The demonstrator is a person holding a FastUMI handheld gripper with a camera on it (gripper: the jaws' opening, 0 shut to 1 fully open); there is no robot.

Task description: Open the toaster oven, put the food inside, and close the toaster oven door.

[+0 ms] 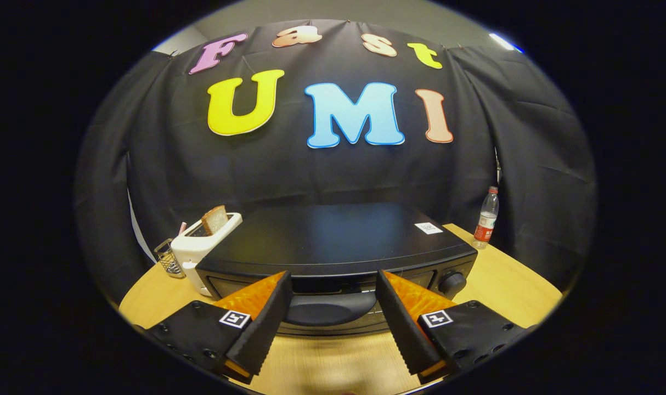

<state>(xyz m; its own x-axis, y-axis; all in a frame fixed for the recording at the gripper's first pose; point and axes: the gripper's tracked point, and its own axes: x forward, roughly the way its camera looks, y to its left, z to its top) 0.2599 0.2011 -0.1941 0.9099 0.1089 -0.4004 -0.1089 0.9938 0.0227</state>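
Here the gripper (333,285) is seen with fingers spread apart, the handle (330,308) of the shut toaster oven (338,241) lying between them unclamped; bread (215,220) is stood in a white toaster (198,247) beside it

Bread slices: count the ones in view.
1. One bread slice stands in the white toaster, left of the toaster oven, beyond the open jaws. Others may be hidden inside.
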